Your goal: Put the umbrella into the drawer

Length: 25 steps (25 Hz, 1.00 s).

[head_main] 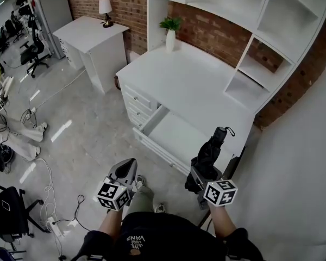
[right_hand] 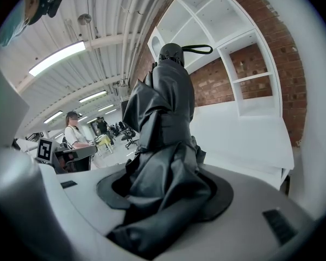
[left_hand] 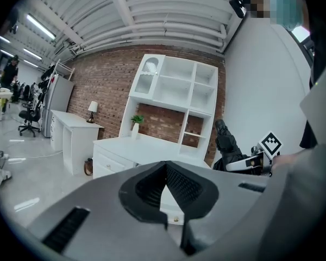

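Note:
A black folded umbrella stands upright in my right gripper, which is shut on its lower fabric; its strap loops at the top. In front of it, the white desk has its wide drawer pulled open, with a bare white inside. The umbrella hangs near the drawer's right end. My left gripper is shut and holds nothing, out over the floor to the left of the drawer front. In the left gripper view the jaws point at the desk, with the umbrella at the right.
A white hutch with open shelves stands on the desk, with a potted plant at the back corner. A smaller white desk with a lamp is at the left. Cables and a power strip lie on the floor. A person stands far off.

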Available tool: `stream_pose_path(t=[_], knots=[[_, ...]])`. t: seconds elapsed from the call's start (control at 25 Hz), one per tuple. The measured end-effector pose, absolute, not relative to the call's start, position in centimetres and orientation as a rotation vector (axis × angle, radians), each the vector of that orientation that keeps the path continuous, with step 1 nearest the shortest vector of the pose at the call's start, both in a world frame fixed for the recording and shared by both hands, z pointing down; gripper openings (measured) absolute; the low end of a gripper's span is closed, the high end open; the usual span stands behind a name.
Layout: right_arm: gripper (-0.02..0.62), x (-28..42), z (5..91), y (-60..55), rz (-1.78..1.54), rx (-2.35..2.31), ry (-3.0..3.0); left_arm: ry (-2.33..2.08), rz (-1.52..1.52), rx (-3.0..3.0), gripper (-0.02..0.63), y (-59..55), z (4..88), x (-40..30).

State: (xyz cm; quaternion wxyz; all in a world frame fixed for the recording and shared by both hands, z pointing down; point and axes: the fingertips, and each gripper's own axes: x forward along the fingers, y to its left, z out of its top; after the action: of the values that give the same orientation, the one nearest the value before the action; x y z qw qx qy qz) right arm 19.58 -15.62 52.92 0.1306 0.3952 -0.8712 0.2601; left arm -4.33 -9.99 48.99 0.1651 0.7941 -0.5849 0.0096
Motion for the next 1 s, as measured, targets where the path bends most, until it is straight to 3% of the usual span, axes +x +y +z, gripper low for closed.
stream_pose_path(t=[1.0], knots=[[0.233, 11.9, 66.1, -33.2, 0.6, 0.999, -2.186, -1.529, 0.094, 2.279, 0.006, -27.4, 53.2, -12.4]])
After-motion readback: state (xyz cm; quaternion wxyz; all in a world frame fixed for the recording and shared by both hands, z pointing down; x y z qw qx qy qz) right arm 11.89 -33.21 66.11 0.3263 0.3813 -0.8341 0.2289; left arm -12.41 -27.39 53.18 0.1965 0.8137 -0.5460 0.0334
